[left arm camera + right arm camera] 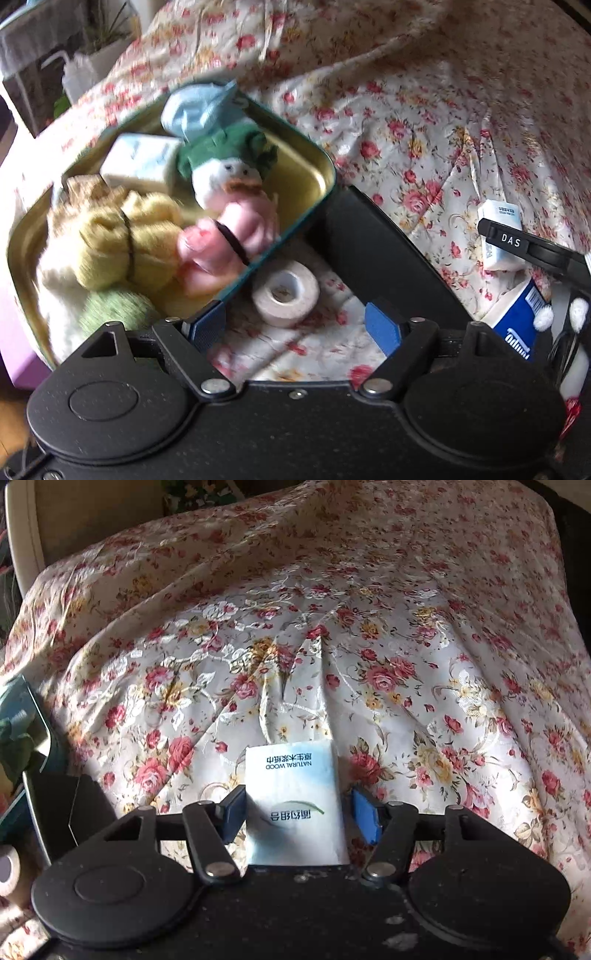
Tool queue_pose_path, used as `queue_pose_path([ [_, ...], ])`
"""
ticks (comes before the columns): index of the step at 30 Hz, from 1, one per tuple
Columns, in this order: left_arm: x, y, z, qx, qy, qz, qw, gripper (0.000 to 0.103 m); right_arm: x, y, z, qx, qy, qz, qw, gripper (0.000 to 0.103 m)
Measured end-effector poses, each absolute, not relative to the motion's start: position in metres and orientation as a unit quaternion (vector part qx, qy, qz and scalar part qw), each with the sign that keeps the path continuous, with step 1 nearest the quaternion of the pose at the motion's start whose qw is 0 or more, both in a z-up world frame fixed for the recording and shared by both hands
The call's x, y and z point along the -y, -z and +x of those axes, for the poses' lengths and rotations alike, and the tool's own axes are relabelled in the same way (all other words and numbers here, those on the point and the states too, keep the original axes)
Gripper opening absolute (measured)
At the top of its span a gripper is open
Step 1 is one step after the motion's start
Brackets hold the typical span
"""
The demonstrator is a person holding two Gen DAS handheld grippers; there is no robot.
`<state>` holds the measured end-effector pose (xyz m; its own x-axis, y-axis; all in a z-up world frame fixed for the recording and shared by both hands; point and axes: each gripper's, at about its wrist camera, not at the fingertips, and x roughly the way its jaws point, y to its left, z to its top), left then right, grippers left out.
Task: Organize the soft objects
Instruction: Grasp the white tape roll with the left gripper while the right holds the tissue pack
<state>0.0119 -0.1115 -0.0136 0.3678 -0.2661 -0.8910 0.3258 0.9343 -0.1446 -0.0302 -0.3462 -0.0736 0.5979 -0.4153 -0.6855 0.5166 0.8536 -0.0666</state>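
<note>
Rumpled floral cloth (pixel 369 646) covers the surface; potted plant (pixel 107 33) behind.

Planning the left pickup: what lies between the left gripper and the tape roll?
Only bare floral cloth lies between the left gripper and the tape roll, which sits just ahead of its open fingers, in the left wrist view.

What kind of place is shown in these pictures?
Probably a room in a home: a floral cloth covers the surface, an open tin holds soft toys, and a potted plant stands behind.
</note>
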Motion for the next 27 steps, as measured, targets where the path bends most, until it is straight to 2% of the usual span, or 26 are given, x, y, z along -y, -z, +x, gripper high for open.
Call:
queue_pose_path([
  [2,0.12,0.017,0.009,-0.532,0.159,0.025,0.831,0.078,0.347,0.073,-0.033,-0.36,0.259,0.075,0.893,0.059],
  [9,0.154,0.035,0.006,-0.533,0.083,0.039,0.841,0.078,0.347,0.07,-0.039,-0.344,0.256,0.086,0.899,0.071],
  [12,0.161,0.045,0.008,-0.538,0.062,0.04,0.839,0.078,0.349,0.07,-0.04,-0.339,0.255,0.095,0.901,0.073],
  [22,0.156,0.066,0.032,-0.555,0.038,0.015,0.831,0.077,0.348,0.07,-0.04,-0.338,0.256,0.095,0.901,0.085],
  [25,0.153,0.073,0.041,-0.56,0.034,0.005,0.828,0.076,0.348,0.07,-0.04,-0.337,0.259,0.096,0.9,0.085],
  [27,0.153,0.073,0.04,-0.557,0.034,0.009,0.83,0.068,0.348,0.07,-0.04,-0.337,0.26,0.098,0.9,0.086],
])
